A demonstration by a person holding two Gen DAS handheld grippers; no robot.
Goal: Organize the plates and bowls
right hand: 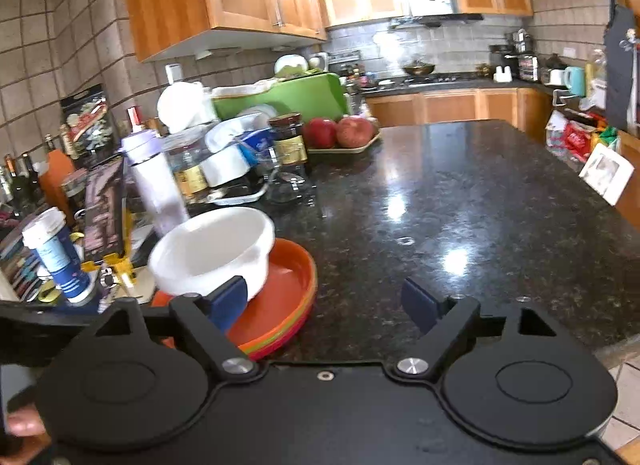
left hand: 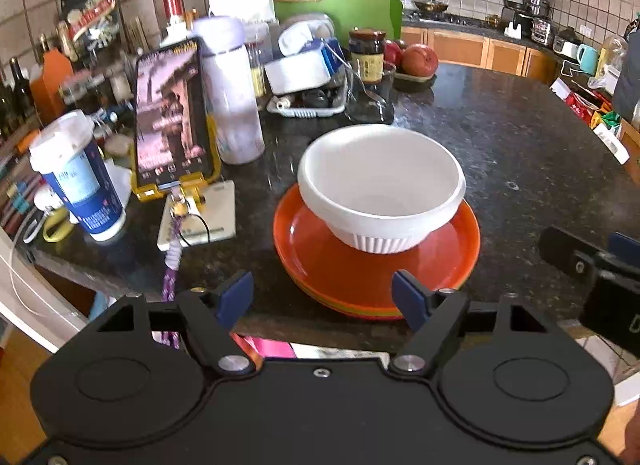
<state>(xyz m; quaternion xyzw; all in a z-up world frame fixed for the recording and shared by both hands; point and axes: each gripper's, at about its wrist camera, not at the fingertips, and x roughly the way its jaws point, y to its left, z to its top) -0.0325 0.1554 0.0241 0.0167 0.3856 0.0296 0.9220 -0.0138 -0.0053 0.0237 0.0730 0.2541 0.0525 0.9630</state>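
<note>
a white bowl (left hand: 380, 189) sits upright on top of a stack of plates (left hand: 376, 265) near the front edge of the dark speckled bench (left hand: 500, 137). the top plate is orange, and thin edges of green and red plates show under it. the bowl has a ribbed foot and is empty inside.

the left tongs (left hand: 324, 299) hang just in front of the stack, jaws spread wide with nothing between them; the right blue pad overlaps the near rim of the plates in the picture, and whether it touches them i cannot tell. the right tongs (right hand: 324, 305) are also wide open and grip nothing. their left pad lies in front of the bowl (right hand: 212, 249) and the plate stack (right hand: 280, 305) in the right wrist view, with the rest of the gap over bare bench (right hand: 460, 193). part of the right tongs' dark body shows at the right edge of the left wrist view.

left of the stack stand a phone (left hand: 172, 113) on a yellow holder, a blue and white cup (left hand: 76, 177) and a pale bottle (left hand: 232, 93). farther back are a dark jar (left hand: 367, 53) and a tray of red apples (left hand: 418, 61). a fingertip (right hand: 22, 423) shows at the lower left of the right wrist view.
</note>
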